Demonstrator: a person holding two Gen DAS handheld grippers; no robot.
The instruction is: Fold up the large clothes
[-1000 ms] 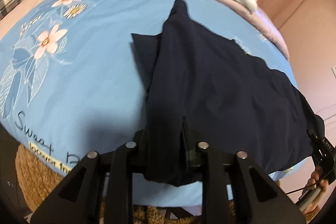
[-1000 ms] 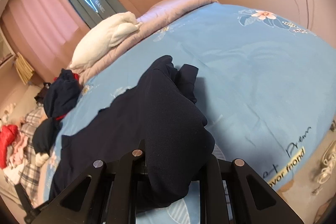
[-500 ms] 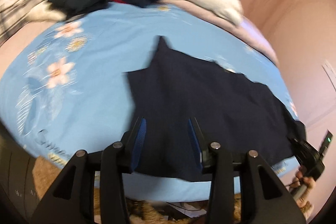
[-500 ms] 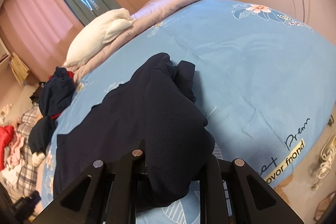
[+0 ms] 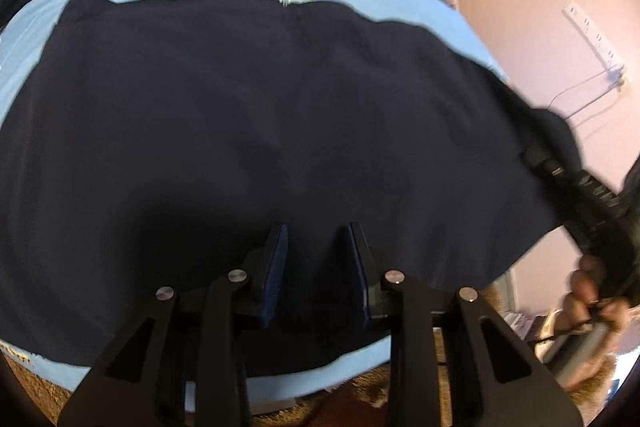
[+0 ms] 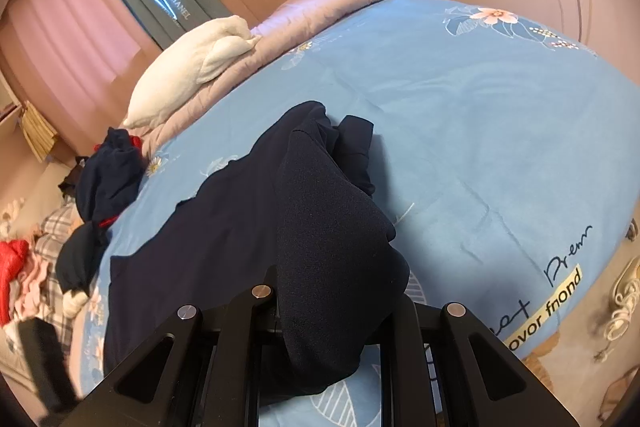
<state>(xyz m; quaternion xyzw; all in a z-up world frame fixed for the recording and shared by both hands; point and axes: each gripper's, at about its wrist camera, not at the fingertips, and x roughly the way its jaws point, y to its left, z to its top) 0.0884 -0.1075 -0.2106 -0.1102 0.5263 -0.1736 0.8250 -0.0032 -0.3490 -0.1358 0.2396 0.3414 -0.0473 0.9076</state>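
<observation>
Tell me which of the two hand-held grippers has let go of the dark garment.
The left hand-held gripper: its blue-padded fingers stand apart, empty, over the spread navy garment. The right hand-held gripper has navy cloth bunched between its fingers.

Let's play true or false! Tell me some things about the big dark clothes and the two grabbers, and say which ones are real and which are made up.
1. The right gripper is pinching the navy garment. True.
2. The left gripper is pinching it too. False: its jaws are apart, with nothing between them.
3. The garment lies on a blue floral bedsheet. True.
4. The white pillow sits on top of the garment. False: it lies apart, at the far end of the bed.
</observation>
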